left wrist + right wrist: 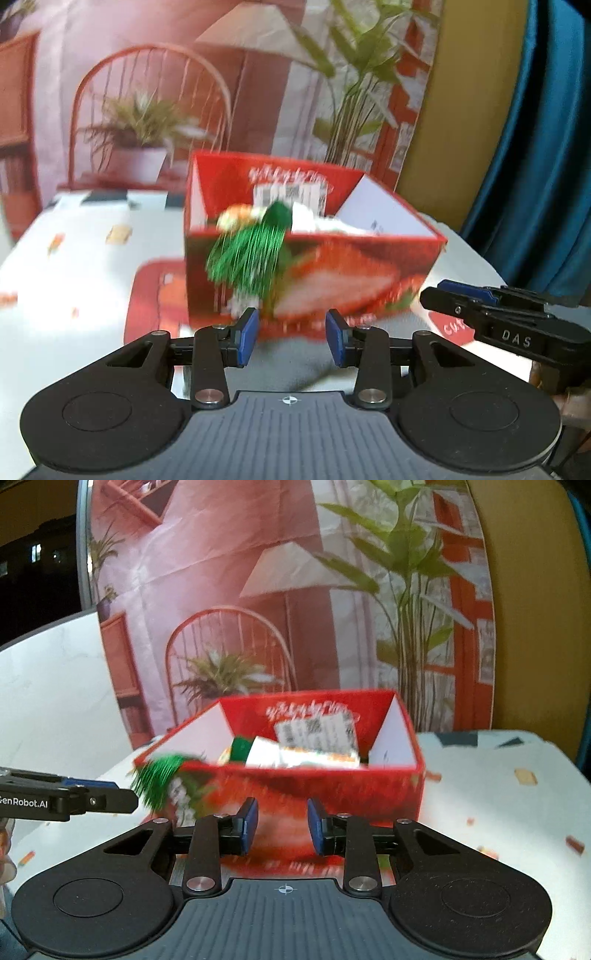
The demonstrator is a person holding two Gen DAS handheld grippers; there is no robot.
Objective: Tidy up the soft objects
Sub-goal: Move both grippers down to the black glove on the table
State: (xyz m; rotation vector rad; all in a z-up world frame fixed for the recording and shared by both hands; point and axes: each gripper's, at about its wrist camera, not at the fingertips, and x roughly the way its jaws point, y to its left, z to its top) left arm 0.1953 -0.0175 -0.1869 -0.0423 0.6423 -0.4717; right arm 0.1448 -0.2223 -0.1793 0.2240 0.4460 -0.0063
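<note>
Backdrop: a printed sheet (258,74) showing a pink room with a red wire chair, potted plants and a lamp hangs behind your table.

Table: a white tabletop with small scattered coloured patches (498,812) carries everything listed below. A red printed mat (155,295) lies flat on it and runs under the box on the side you see in the left wrist view.

Box: a red open-topped cardboard box with white inner walls and a strawberry picture on its front (332,273) stands upright on the table, straight ahead of both your grippers. White script and a barcode label show on its far inner wall.

Contents: a soft toy of white, orange and green parts (295,755) lies inside the box against the far wall; blur hides its exact form.

Tassel: a green fringed tassel (247,254) hangs over the box's front rim and down the outer face, part of it inside and part outside.

Left gripper (291,339): your black claw with blue pads stands parted, with nothing between the pads, just short of the box front.

Right gripper (282,825): the same build, likewise parted and holding nothing, just short of the box front, beside your left one.
</note>
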